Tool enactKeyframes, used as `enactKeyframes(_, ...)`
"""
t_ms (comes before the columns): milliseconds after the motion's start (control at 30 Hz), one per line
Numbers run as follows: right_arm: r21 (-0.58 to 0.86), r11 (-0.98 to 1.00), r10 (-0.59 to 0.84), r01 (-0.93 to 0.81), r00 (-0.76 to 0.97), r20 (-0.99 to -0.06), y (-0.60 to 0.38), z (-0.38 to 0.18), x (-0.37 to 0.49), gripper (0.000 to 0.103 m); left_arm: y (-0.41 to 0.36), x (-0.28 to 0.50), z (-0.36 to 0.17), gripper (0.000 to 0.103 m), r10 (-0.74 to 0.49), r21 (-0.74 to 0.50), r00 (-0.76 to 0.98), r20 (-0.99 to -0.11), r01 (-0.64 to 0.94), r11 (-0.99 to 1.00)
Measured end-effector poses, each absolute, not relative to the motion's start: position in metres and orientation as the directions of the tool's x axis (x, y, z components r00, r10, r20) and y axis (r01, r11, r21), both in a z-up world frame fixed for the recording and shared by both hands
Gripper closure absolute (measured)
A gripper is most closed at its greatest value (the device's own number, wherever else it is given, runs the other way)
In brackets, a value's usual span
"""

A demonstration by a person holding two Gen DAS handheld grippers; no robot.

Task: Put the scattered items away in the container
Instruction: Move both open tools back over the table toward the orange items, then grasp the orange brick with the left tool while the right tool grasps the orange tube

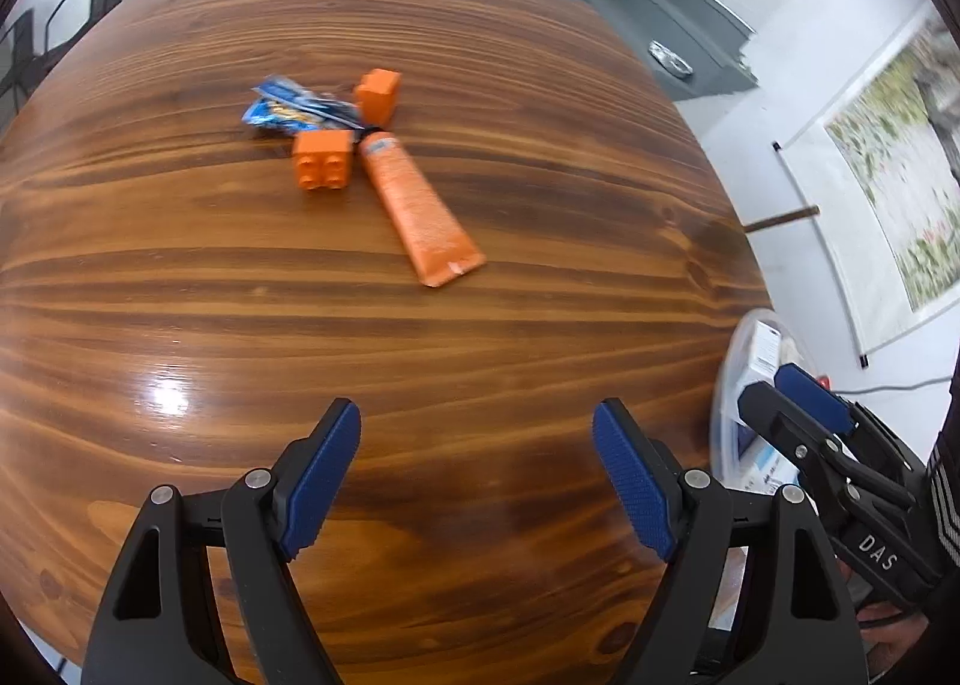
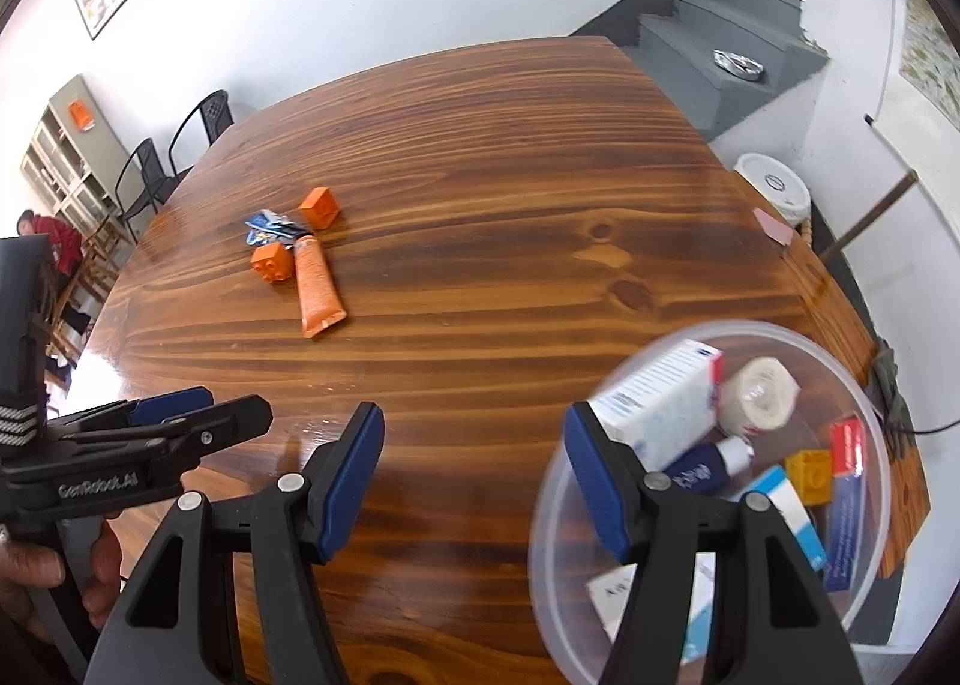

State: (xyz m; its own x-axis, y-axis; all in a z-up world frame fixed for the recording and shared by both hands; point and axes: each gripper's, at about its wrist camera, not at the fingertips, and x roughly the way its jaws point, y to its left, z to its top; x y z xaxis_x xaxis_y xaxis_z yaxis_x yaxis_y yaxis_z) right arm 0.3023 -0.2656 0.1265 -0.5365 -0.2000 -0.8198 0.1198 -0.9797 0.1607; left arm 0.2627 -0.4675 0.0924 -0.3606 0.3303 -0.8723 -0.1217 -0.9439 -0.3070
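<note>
Currently both the left gripper [image 1: 477, 475] and right gripper [image 2: 474, 472] hover with jaws wide apart, empty. Upper-centre on the glossy wooden table [image 1: 180, 277], an orange squeeze tube [image 1: 414, 208], two orange toy bricks [image 1: 322, 158] and a blue foil wrapper [image 1: 288, 108] cluster; the clear round plastic container [image 2: 864, 385] sits lower right.

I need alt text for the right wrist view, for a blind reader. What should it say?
The open right gripper hovers over a wooden table, beside a clear round container already holding boxes, a bandage roll and a yellow brick. Farther away lie an orange tube, two orange bricks and a blue wrapper.
</note>
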Motion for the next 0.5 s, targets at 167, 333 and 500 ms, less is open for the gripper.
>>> enactKeyframes(167, 0.153, -0.976, -0.214, 0.156, -0.529, -0.821, -0.293, 0.125, 0.290, 0.036, -0.501, 0.251, 0.086, 0.020, 0.299, -0.296, -0.371, -0.879, -0.066, -0.953)
enactKeyframes(333, 0.156, -0.974, -0.219, 0.166, -0.502, -0.837, -0.315, 0.116, 0.275, 0.036, -0.527, 0.236, 0.078, 0.020, 0.284, -0.290, -0.366, -0.886, -0.040, -0.956)
enactKeyframes(500, 0.189, -0.965, -0.254, 0.181, -0.475, -0.843, -0.337, 0.108, 0.255, 0.036, -0.540, 0.213, 0.073, 0.020, 0.286, -0.291, -0.363, -0.887, -0.042, -0.956)
